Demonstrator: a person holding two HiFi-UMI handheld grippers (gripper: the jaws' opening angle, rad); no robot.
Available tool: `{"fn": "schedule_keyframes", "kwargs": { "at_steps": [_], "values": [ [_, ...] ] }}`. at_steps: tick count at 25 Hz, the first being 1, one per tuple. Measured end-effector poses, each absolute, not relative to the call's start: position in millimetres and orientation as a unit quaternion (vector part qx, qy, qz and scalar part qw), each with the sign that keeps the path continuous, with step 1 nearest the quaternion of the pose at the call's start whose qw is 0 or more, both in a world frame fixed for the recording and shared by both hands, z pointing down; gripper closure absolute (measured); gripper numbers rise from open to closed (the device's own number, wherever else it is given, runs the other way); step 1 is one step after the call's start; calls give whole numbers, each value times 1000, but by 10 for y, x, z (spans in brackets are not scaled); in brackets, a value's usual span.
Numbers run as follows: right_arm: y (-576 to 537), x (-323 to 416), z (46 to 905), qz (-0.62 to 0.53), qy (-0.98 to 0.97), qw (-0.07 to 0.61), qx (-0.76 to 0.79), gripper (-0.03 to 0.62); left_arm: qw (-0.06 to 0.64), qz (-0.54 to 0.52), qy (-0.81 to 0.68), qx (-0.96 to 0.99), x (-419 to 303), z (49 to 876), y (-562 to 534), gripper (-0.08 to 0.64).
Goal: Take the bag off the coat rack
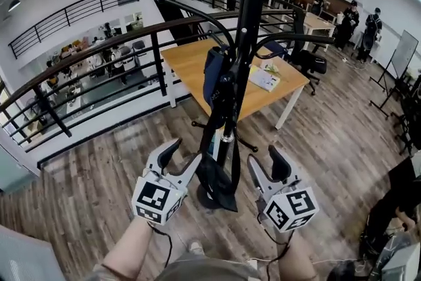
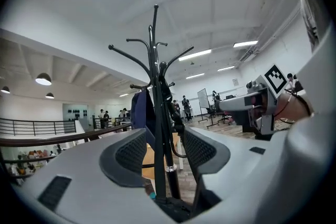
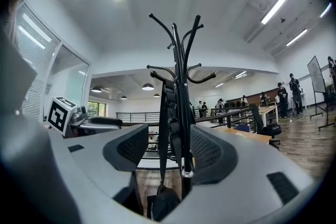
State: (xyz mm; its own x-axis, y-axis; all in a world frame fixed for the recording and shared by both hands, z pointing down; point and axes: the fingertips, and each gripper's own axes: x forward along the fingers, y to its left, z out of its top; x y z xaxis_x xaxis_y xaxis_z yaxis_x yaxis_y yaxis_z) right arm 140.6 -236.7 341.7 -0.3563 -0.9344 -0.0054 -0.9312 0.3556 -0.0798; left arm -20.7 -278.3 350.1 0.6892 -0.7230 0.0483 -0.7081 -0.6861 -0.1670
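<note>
Two claws stand wide open and empty: the left claw [image 1: 182,158] and the right claw [image 1: 265,164] flank the black metal coat rack [image 1: 251,16]. The black long-strapped fabric bag [image 1: 220,184] hangs from a rack hook against the pole, between both claws.

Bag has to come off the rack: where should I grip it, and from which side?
Grip the strap, coming from the near side with the right gripper: it hangs straight and thin beside the pole, fitting open jaws, while the bag body is bulky.
</note>
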Motion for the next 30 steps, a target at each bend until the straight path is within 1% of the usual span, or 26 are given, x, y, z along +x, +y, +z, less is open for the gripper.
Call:
{"fn": "schedule_keyframes", "kwargs": {
  "at_steps": [10, 18, 24, 25, 27, 29, 30],
  "values": [
    [-2935, 1249, 3702, -57, 814, 5, -577, 339, 42, -80, 336, -938, 115, 3871, -3409, 328],
    [-3382, 1109, 4089, -80, 826, -12, -557, 336, 3, -102, 332, -938, 297, 4308, -3789, 328],
    [-3605, 1120, 4170, -76, 832, 8, -550, 336, 1, -91, 339, -936, 420, 4394, -3971, 344],
    [-3636, 1141, 4174, -75, 831, 12, -551, 341, 0, -91, 339, -936, 445, 4414, -4000, 352],
    [-3670, 1190, 4152, -68, 827, 23, -557, 372, -1, -90, 340, -936, 484, 4448, -4038, 369],
    [-3661, 1213, 4105, -49, 825, 29, -562, 456, -1, -83, 338, -937, 503, 4458, -4036, 410],
    [-3650, 1204, 4088, -44, 828, 30, -558, 483, -1, -79, 336, -938, 513, 4452, -4024, 432]
  ]
}}
